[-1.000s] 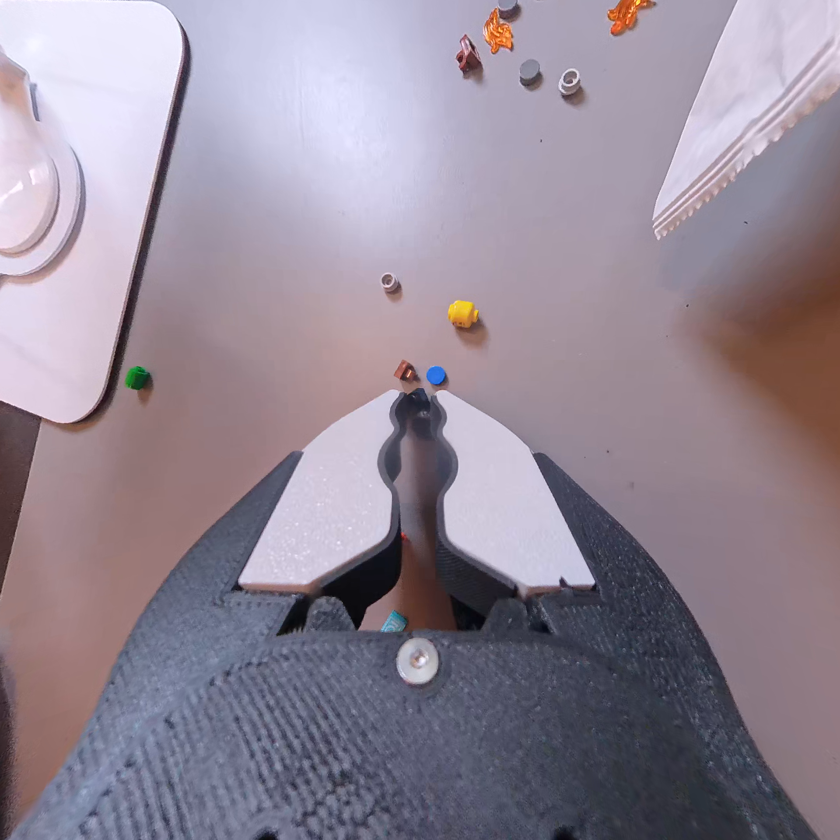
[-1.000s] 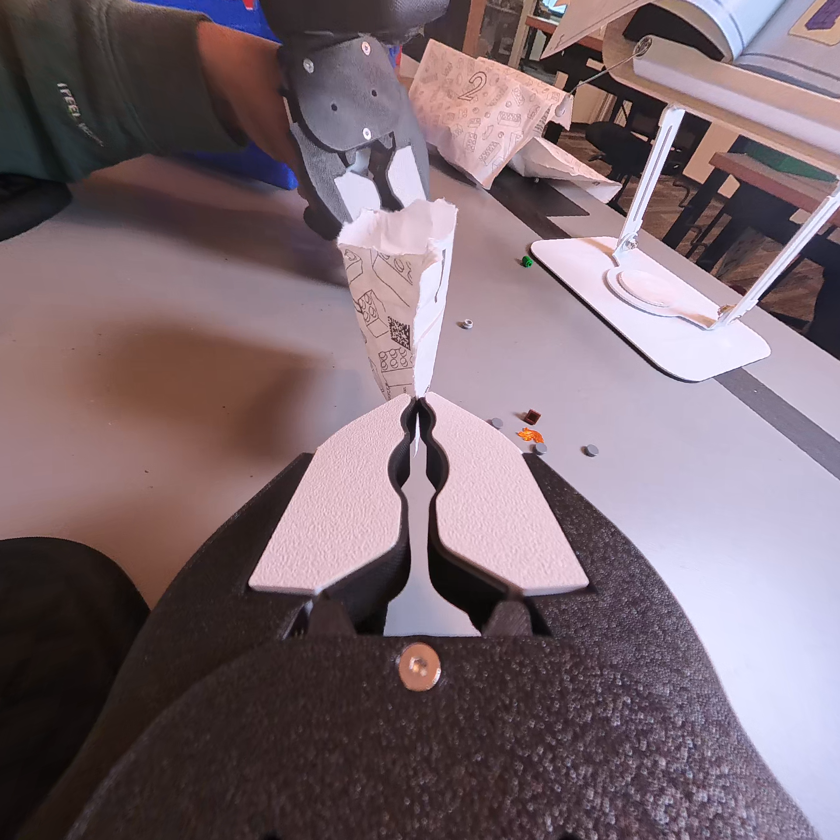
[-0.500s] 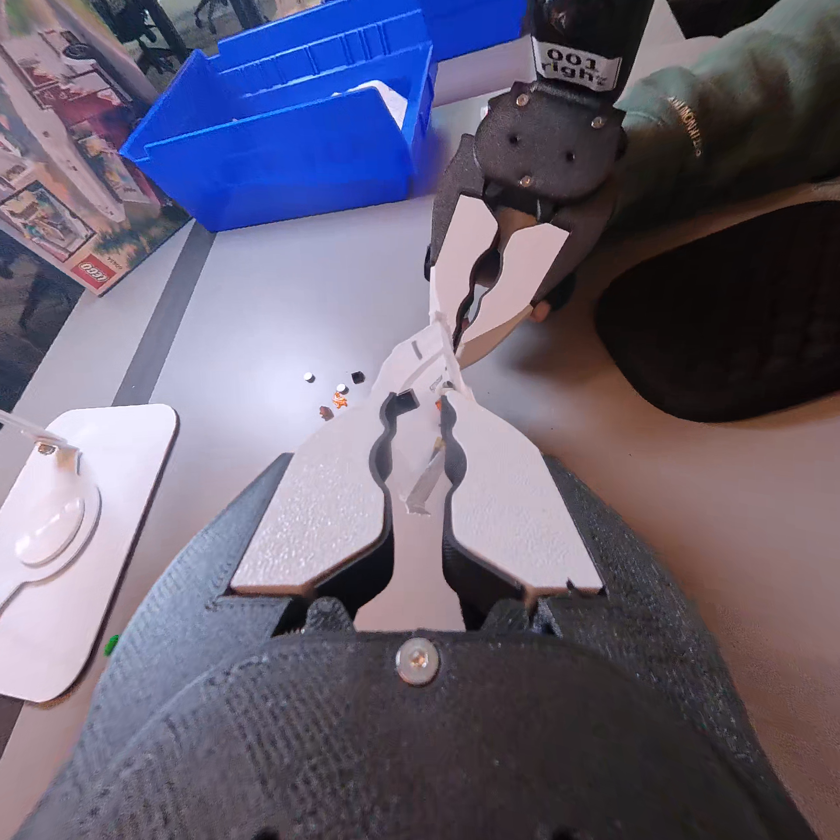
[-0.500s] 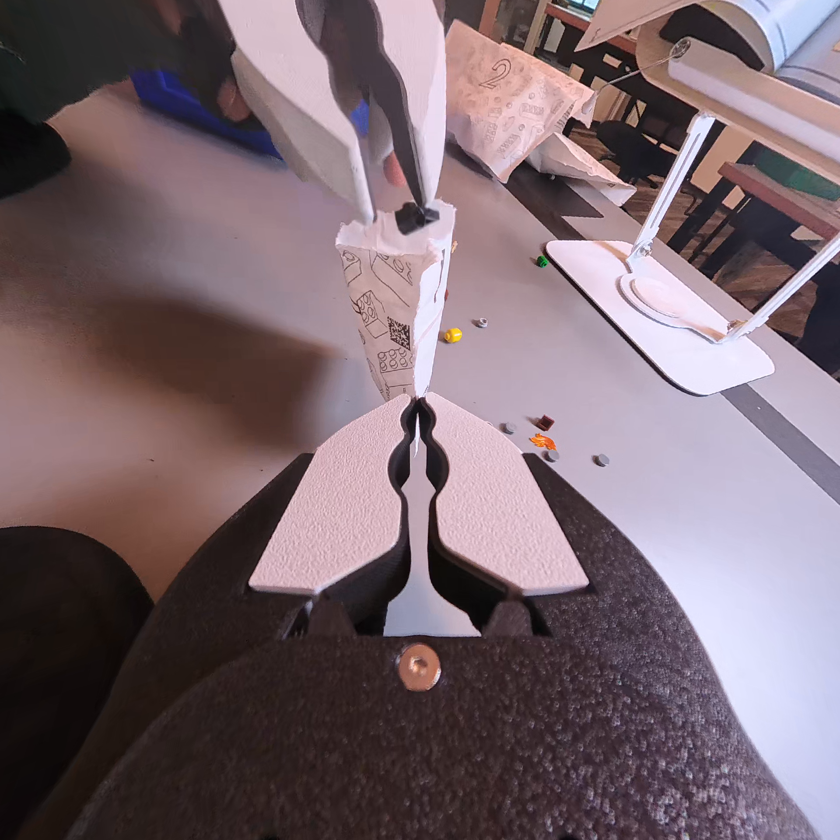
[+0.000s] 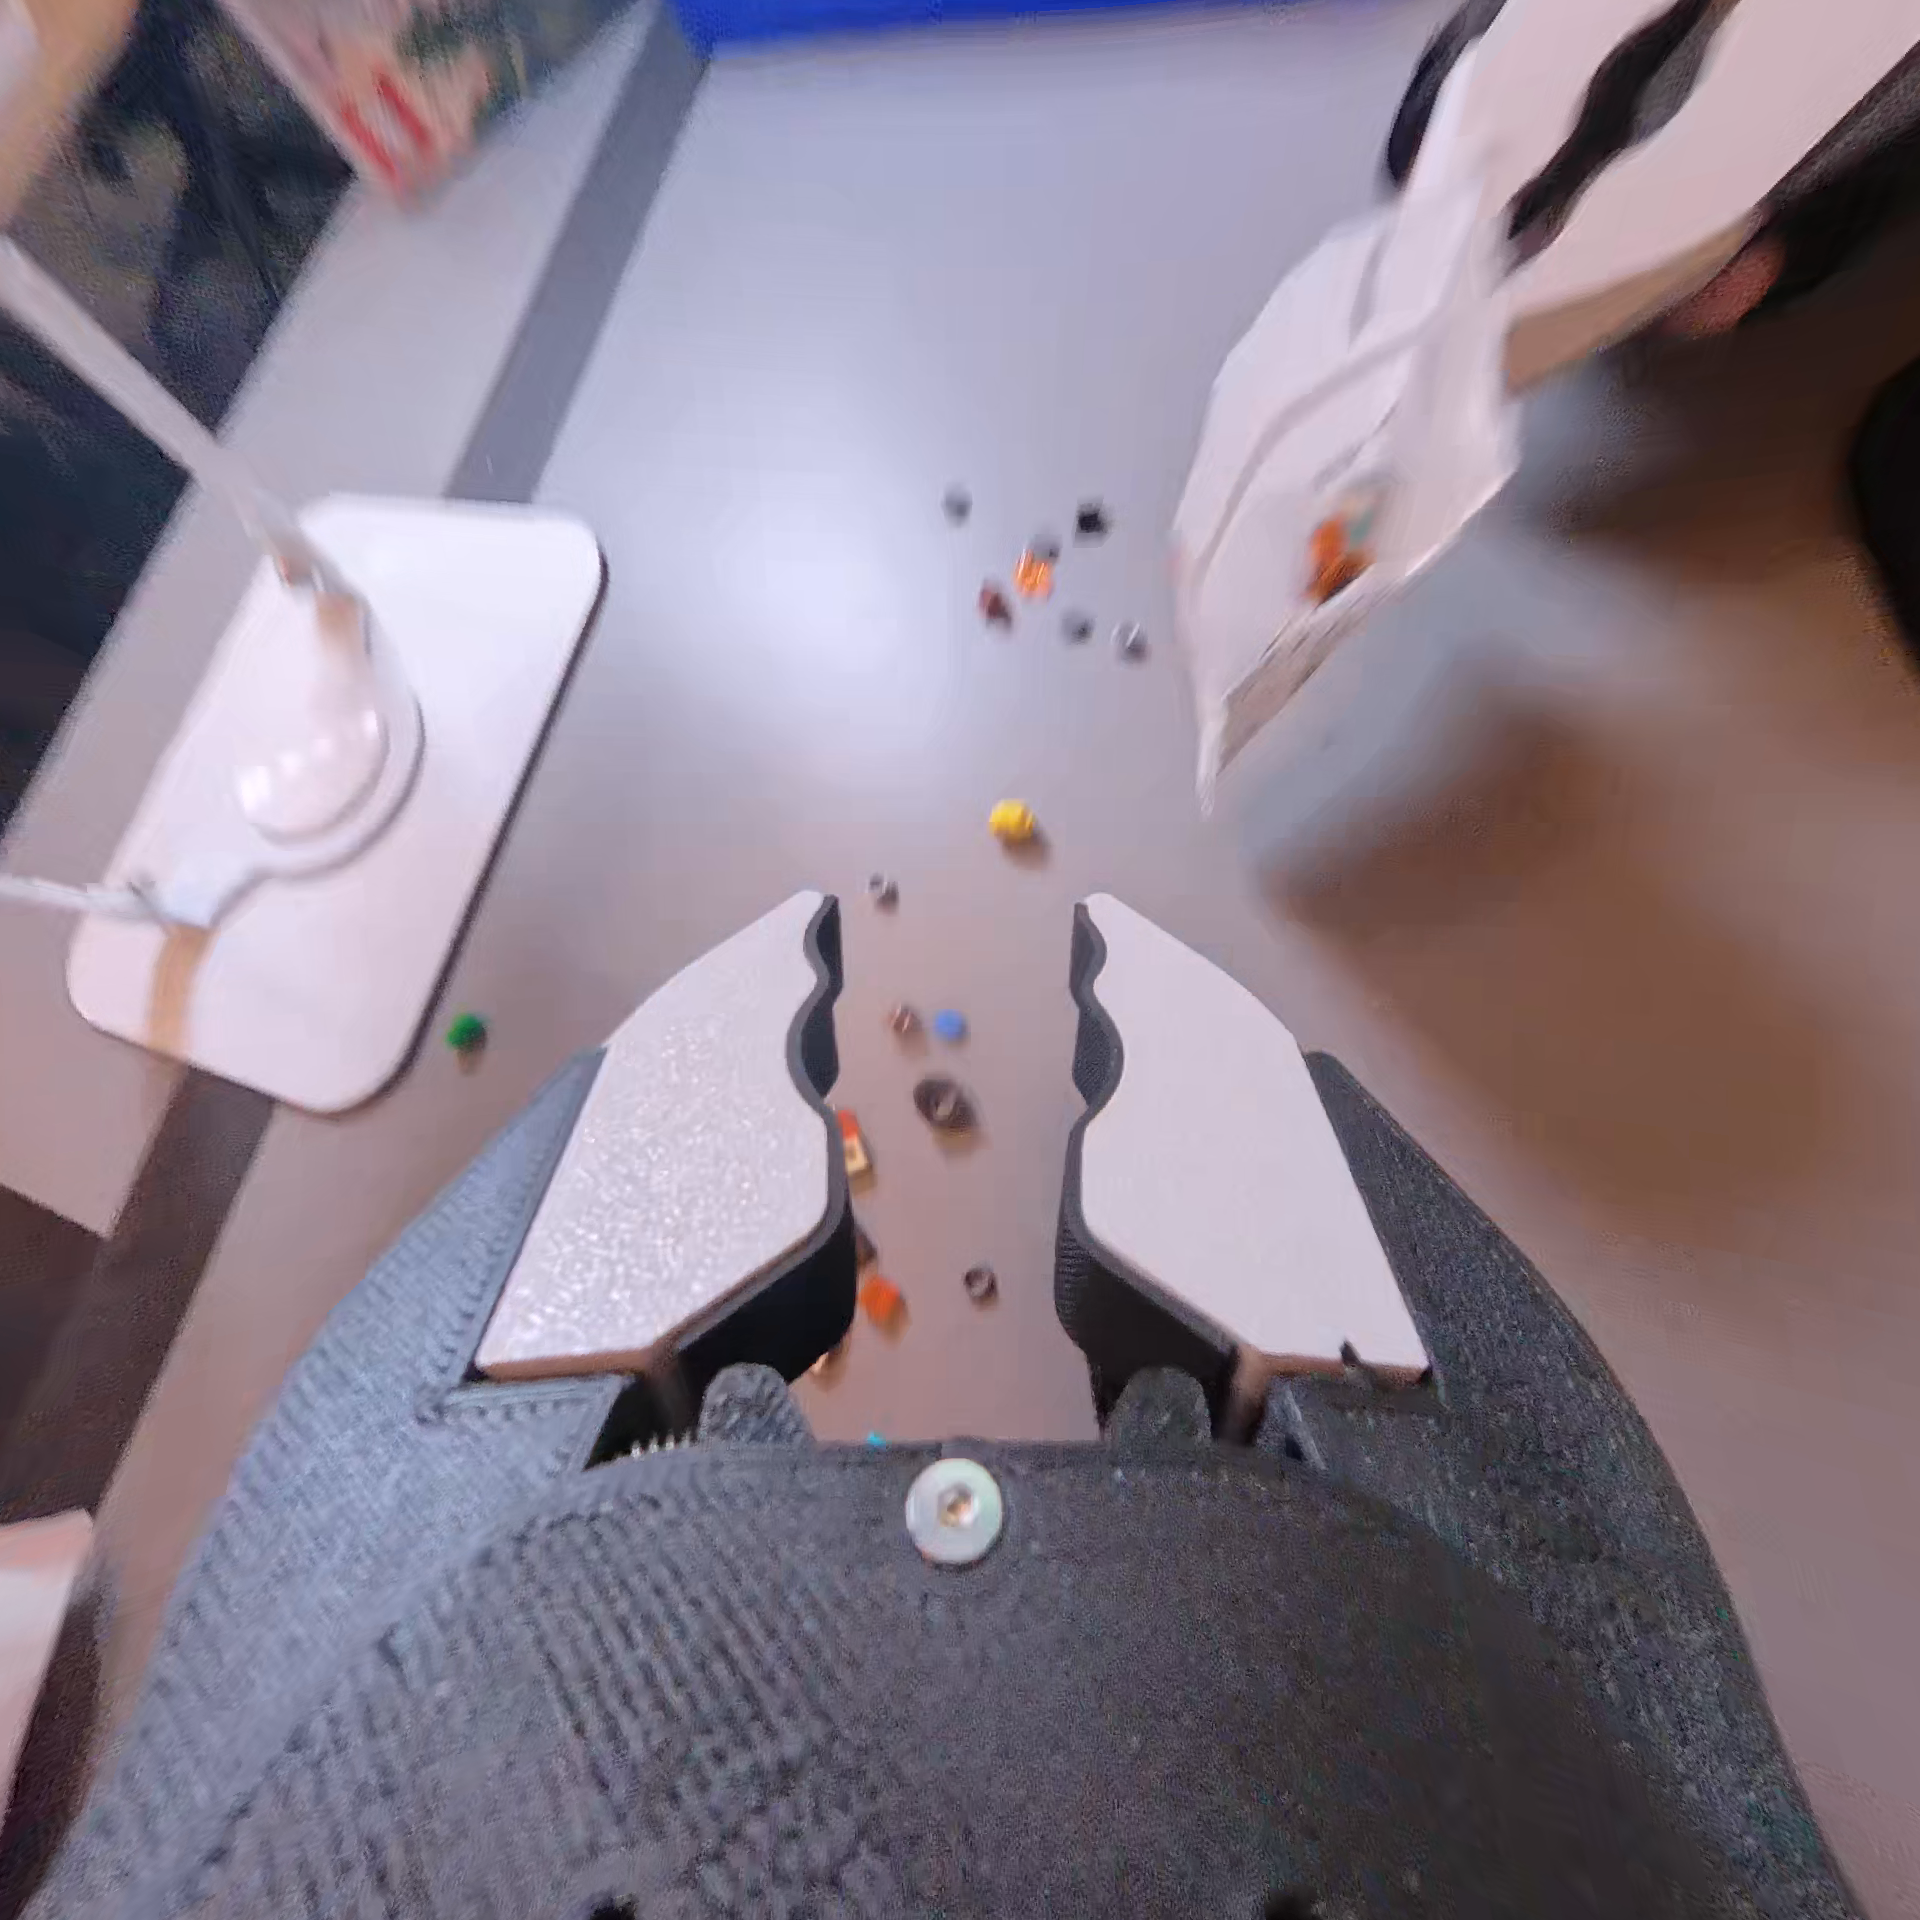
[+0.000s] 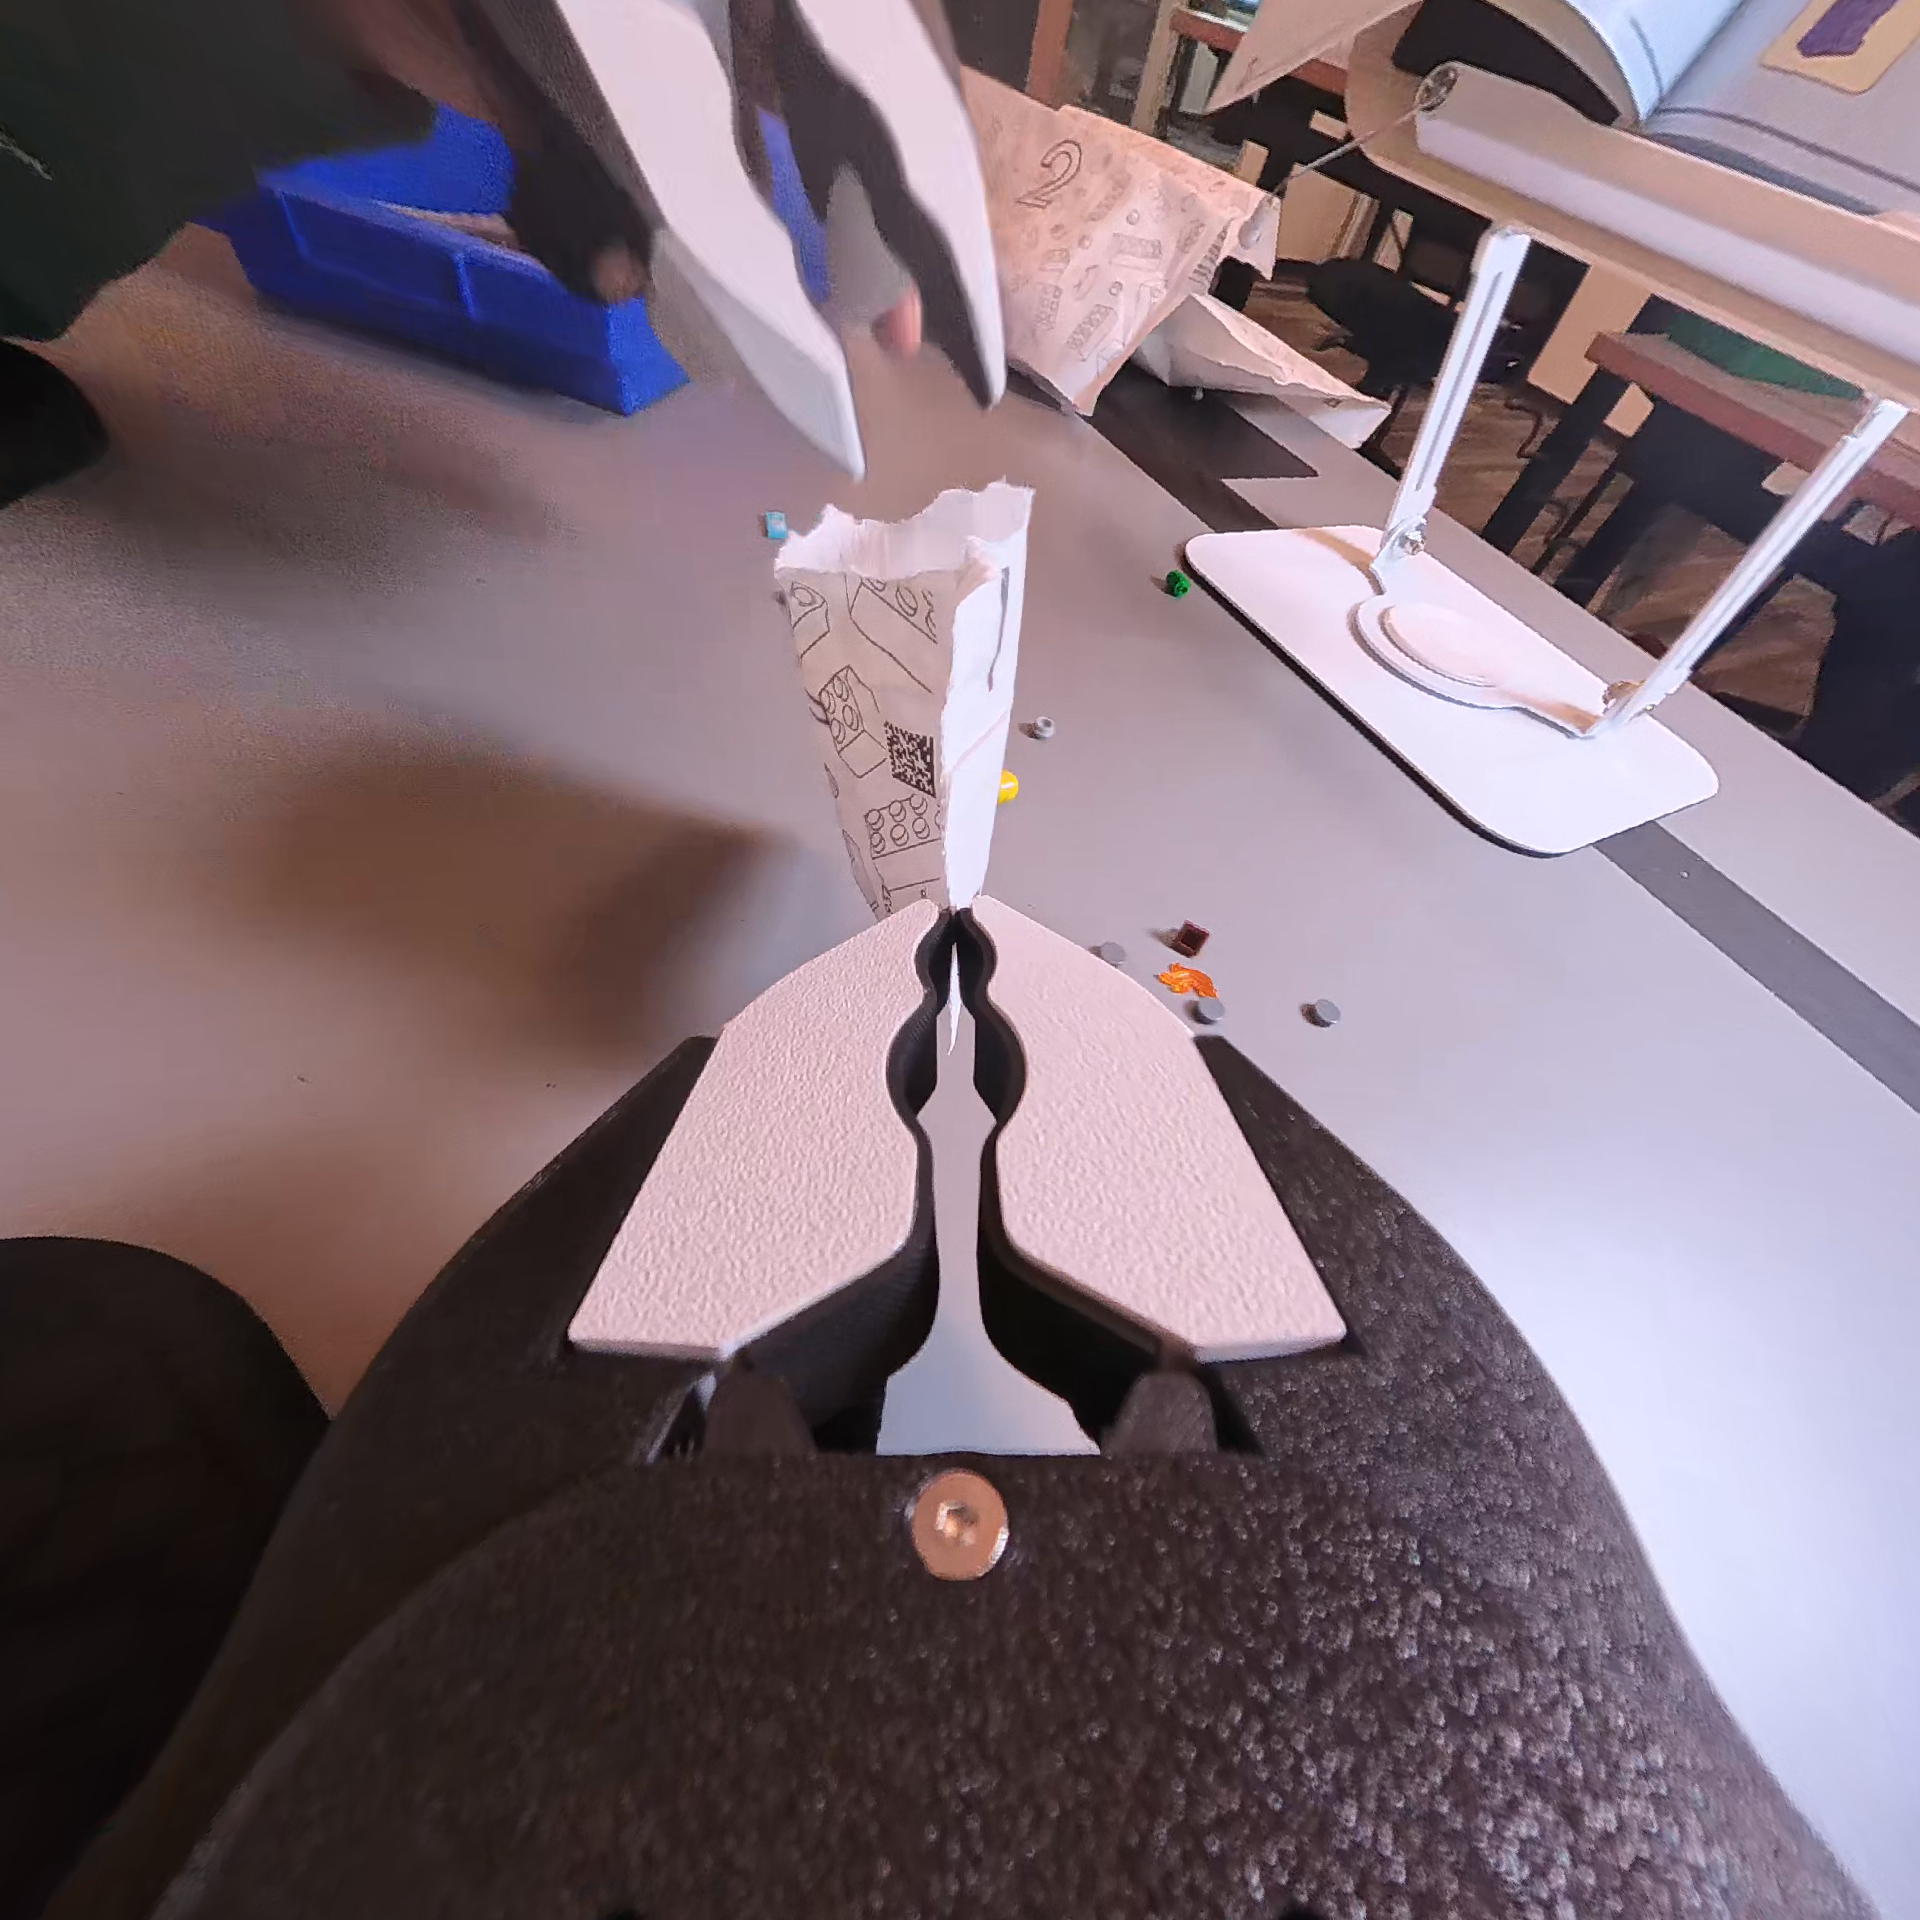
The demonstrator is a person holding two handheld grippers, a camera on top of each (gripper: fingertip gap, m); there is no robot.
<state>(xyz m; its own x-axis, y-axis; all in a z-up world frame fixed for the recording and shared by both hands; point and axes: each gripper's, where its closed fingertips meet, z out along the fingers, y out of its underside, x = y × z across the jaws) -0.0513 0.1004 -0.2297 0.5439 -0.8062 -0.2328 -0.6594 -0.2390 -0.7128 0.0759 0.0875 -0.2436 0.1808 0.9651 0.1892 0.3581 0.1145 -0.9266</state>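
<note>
My left gripper is open and empty above the grey table. Small loose pieces lie below it: a blue round stud, a black ring, orange bits and a yellow head-shaped piece. My right gripper is shut on the bottom corner of a white printed paper bag and holds it upright with its torn mouth open on top. The bag shows at the upper right of the left wrist view, with orange pieces inside. In the right wrist view the left gripper hangs open just above the bag's mouth.
A white lamp base stands to the left, with a green piece beside it. More small pieces lie right of my right gripper. A blue bin and other paper bags sit at the back. A dark band crosses the table. One gripper's finger ends stand about 15 centimeters off the other's. My right tips are about 15 centimeters from the blue round stud, my left tips only 9 centimeters.
My left gripper lifted a small black piece from the table to the bag's mouth, then opened; the piece has left its grasp. It has since pulled back. The right gripper has kept hold of the bag.
</note>
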